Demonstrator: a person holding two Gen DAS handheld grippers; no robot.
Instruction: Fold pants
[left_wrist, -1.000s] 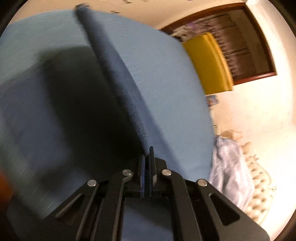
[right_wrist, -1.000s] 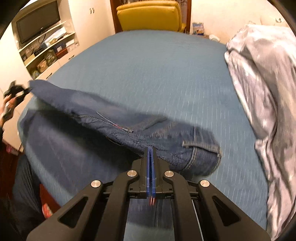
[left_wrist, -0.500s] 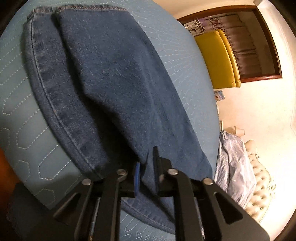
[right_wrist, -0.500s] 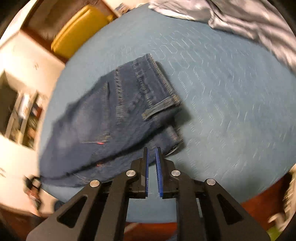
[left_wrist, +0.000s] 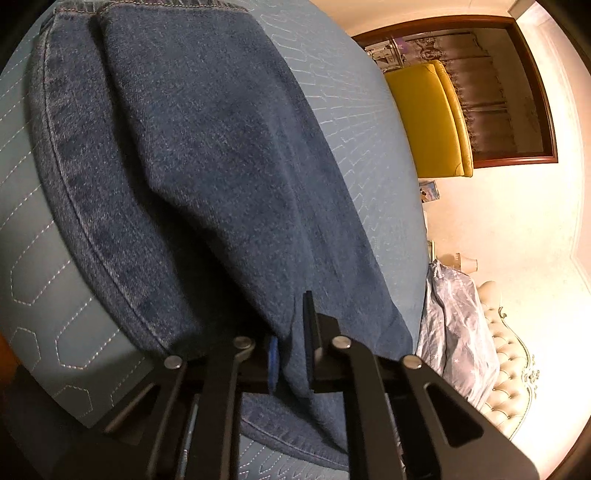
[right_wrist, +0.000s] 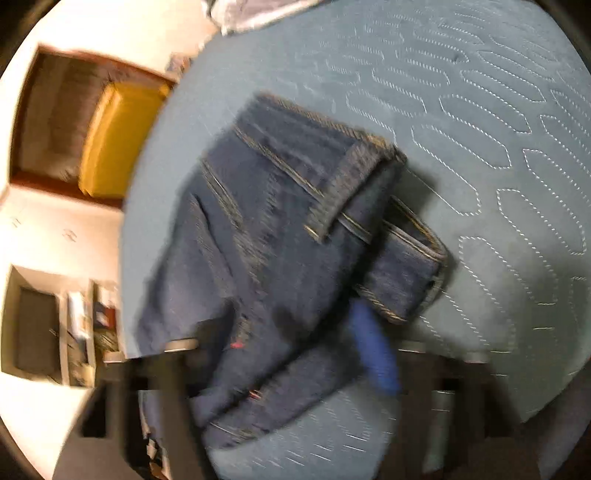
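Dark blue denim pants (left_wrist: 207, 177) lie folded over on the teal quilted bed (left_wrist: 33, 258), near its edge, the leg end laid out flat in the left wrist view and the waistband with its belt loops doubled back in the right one. The left tongs (left_wrist: 291, 343) are pinched on a ridge of the denim, a fold of cloth standing up between the blue pad and the black finger; their jaws have just been closing on that cloth again. I'd say that grip is there to pin the layers in place while the other end is let go.

The right tongs (right_wrist: 295, 354) stand wide, their jaws having just been opening, with the pants (right_wrist: 280, 258) spread loose between the fingers and nothing pressed. The picture is smeared, so I can't tell whether the blue pad (right_wrist: 373, 354) brushes the cloth. The waistband looks rumpled and skewed rather than squared to the legs, so the fold seems to me laid but not yet tidied.

Beyond the bed stand a yellow armchair (left_wrist: 428, 118) and a crumpled pale patterned duvet (left_wrist: 458, 325), well apart from the work.
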